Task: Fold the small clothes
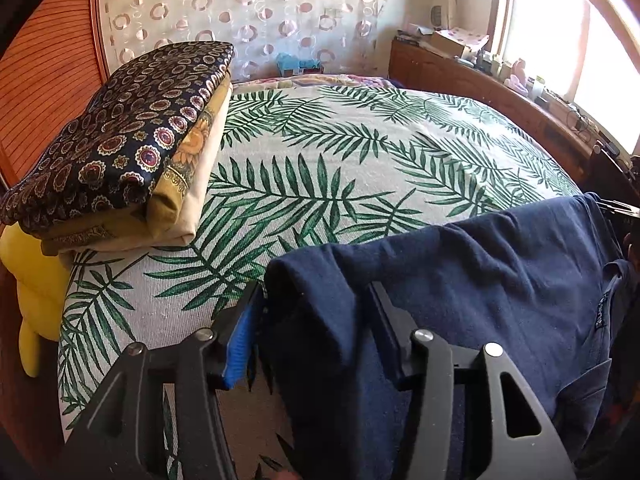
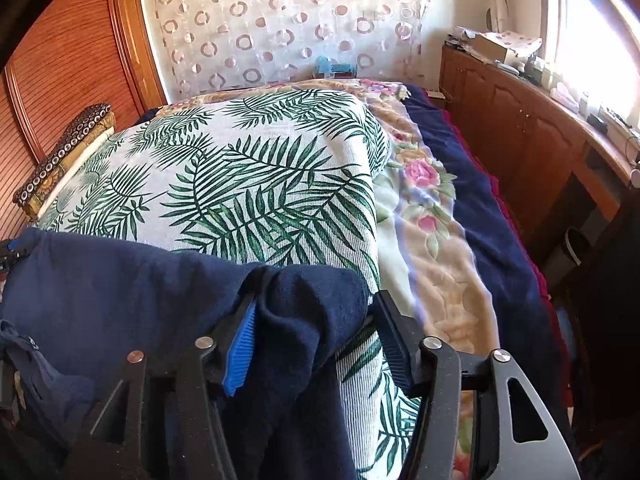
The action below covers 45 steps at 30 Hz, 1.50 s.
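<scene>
A bed takes up most of both views, covered by a white spread printed with green palm fronds. Only the right wrist view shows what lies beyond the spread's right edge: a flowered blanket, then a dark blue cover running along the bed's side, with a wooden cabinet beneath the window. Only the left wrist view shows the full stack of folded cloths at the bed's left edge, a dark patterned one on top of mustard and cream layers, with something yellow under it; in the right wrist view the stack is a thin strip far left.

The navy garment hangs stretched between the two tools, above the near edge of the bed, its top hem running across both views and a small label showing near its right side in the left view.

The left gripper points forward over the spread, its jaws clamped on the garment's left corner, cloth bunched between them. The right gripper is likewise level and pointing forward, jaws pinching the garment's right corner.
</scene>
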Tool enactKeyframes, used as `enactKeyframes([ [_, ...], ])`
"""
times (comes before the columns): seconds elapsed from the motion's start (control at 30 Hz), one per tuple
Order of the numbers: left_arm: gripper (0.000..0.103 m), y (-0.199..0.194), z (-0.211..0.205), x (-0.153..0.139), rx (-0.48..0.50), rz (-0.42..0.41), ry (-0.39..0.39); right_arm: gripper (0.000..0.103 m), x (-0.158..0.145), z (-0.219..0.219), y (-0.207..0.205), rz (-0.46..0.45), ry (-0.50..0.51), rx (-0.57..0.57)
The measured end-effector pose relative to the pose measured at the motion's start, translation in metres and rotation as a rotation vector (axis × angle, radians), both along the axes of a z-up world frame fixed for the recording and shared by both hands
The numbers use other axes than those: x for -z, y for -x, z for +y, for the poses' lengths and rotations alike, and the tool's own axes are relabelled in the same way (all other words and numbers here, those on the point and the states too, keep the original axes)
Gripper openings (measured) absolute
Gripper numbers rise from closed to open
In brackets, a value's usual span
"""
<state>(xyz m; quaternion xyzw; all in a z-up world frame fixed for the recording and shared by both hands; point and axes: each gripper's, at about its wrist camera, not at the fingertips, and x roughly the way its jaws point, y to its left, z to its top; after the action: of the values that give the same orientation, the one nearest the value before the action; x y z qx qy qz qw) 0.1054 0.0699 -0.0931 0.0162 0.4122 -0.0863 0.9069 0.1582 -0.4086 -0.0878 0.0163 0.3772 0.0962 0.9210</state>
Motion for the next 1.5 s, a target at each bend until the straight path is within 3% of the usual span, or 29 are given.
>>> enactKeyframes([
  [0.37, 0.055, -0.015, 0.002, -0.003, 0.024, 0.047, 0.021, 0.061, 0.002, 0.005, 0.002, -0.017, 0.025, -0.014],
  [0.5, 0.043, -0.013, 0.0, -0.003, 0.044, 0.034, 0.027, 0.059, 0.002, 0.01, 0.004, -0.014, 0.037, -0.017],
  [0.67, 0.016, -0.007, 0.0, -0.003, 0.056, 0.023, 0.067, 0.024, 0.0, 0.015, 0.007, -0.015, 0.009, -0.065],
  [0.83, 0.012, 0.013, 0.003, -0.018, 0.034, -0.045, 0.141, 0.014, -0.005, 0.019, 0.022, -0.052, 0.003, -0.055],
  [1.13, 0.012, 0.079, -0.006, -0.115, 0.078, -0.286, 0.193, 0.012, -0.064, -0.002, 0.102, -0.217, -0.137, -0.039],
  [1.5, 0.012, 0.165, -0.021, -0.224, 0.126, -0.601, 0.149, 0.012, -0.176, -0.008, 0.211, -0.477, -0.071, -0.103],
])
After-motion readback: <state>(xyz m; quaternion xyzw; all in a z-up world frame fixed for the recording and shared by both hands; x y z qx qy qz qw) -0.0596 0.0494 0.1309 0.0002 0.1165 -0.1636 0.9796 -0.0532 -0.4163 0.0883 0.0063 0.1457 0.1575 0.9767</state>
